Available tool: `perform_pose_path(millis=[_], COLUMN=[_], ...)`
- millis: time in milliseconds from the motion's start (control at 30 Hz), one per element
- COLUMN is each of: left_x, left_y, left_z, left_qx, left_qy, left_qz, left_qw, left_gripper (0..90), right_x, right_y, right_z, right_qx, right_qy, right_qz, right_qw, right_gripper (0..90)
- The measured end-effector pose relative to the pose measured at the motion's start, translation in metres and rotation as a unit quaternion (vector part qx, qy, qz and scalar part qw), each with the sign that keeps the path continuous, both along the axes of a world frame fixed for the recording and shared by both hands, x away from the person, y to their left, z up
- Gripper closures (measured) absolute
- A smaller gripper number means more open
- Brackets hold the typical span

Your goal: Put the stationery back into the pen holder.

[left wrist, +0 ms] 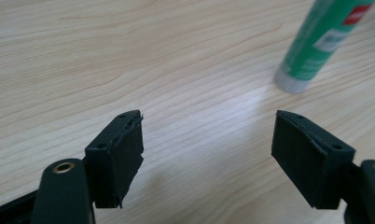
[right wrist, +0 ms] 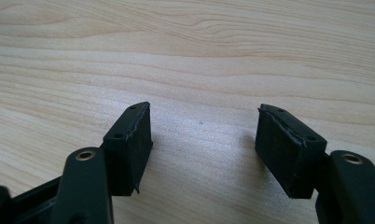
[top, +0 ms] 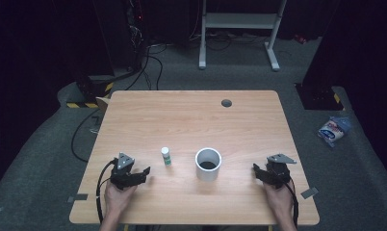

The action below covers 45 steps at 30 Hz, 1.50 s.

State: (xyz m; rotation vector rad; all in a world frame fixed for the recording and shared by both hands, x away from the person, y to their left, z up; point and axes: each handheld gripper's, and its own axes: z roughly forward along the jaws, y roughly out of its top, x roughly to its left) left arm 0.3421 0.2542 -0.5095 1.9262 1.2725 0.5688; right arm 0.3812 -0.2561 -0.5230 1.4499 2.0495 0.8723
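Wooden table [top: 191,115] lit amid darkness: left gripper [top: 142,174] gapes wide, empty, glue stick [top: 166,156] upright at its one o'clock, ready for grabbing; right gripper [top: 255,172] also parted, holding nothing.

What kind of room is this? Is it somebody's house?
Probably not a house; it looks like a lab or workshop for recording. A bare wooden table stands on grey carpet, black cables trail from dark equipment at the back, and a white metal stand stands behind the table.
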Motion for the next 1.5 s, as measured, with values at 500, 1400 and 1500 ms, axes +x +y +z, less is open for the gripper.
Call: perform_pose_path(millis=[500,1400,1500], left_x=[0.001,0.028,0.029], left_y=[-0.030,-0.068,-0.069], left_z=[0.017,0.020,0.019], left_qx=[-0.015,-0.009,-0.012], left_qy=[-0.012,-0.017,-0.017], left_qz=[-0.045,-0.065,-0.064], left_qw=[0.9988,0.9977,0.9977], left_gripper=[24.3,47.5,50.4], right_x=[-0.001,-0.002,-0.002], right_y=[0.001,0.002,0.003], right_z=[0.000,0.000,0.000], right_qx=[0.000,-0.007,-0.005], right_qy=[0.001,-0.003,-0.003], right_qz=[-0.004,0.000,-0.003], right_qw=[1.0000,1.0000,1.0000], right_gripper=[35.5,35.5,35.4])
